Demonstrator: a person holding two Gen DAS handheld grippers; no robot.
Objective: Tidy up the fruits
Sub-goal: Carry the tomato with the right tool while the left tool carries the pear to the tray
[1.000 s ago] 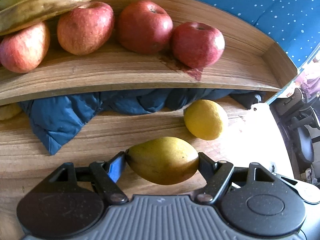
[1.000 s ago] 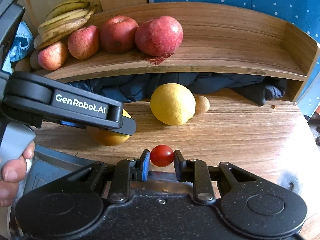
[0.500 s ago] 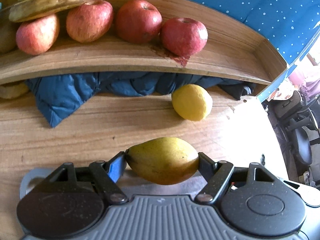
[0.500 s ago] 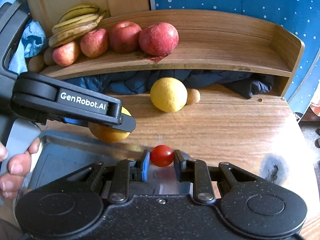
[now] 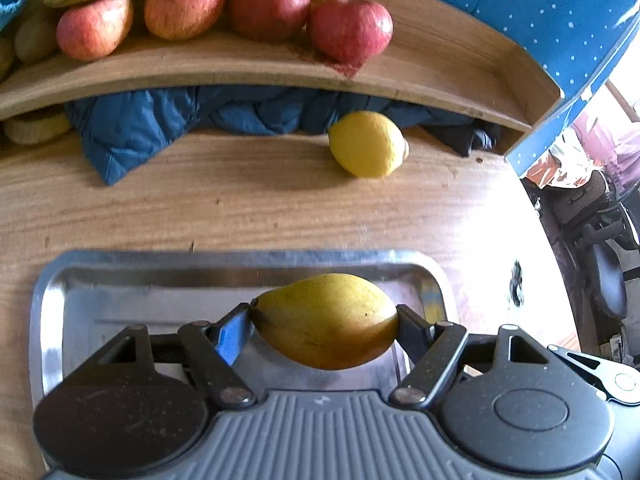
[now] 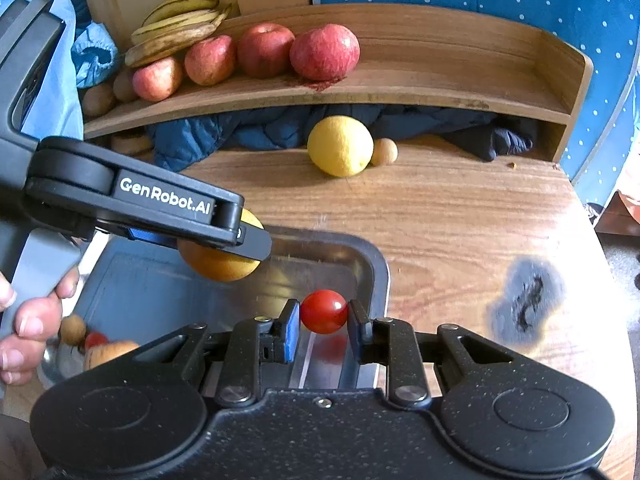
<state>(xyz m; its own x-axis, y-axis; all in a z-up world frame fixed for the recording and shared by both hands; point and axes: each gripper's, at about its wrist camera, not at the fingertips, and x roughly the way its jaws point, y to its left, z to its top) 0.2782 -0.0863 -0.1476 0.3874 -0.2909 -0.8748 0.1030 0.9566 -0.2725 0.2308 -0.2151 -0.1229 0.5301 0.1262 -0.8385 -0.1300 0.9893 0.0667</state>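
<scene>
**Yellow mango and red tomato, both gripped, both over the tray**

Yellow-skinned mango point(image 5: 326, 320) sits crosswise between your left gripper point(image 5: 324, 322) pads, clamped end to end at stem and tip. It hangs above the steel tray point(image 5: 52, 308), not resting on it as far as the left wrist view shows. Judging by its size it is the heavier piece; the skin looks smooth and could slip, and the flesh may bruise under hard pressure. An end-to-end hold leaves narrow contact at each pad, so a grip across the broad middle would likely sit steadier.

Your right gripper point(image 6: 323, 314) is clenched on a small cherry tomato point(image 6: 323, 311), pads pinching its two sides, just inside the tray's right rim. Light, glossy, thin-skinned: it will likely split if squeezed more, and roll once set down.

Outward from there:
- Tray floor near the left hand point(image 6: 24, 320) already holds a few small fruits, blurred; kinds uncertain.
- Lemon point(image 6: 340, 146) lies on the wooden table point(image 6: 460, 220), with a small brown round fruit point(image 6: 384, 152) touching its right side, both well apart from the tray.
- Blue quilted cloth point(image 5: 132, 128) is stuffed under the wooden shelf point(image 5: 440, 80).
- Shelf carries four red apples point(image 5: 350, 28) in a row and bananas point(image 6: 176, 20) at the left end.
- Dark scorch-like mark point(image 6: 528, 304) on the table to the tray's right.
</scene>
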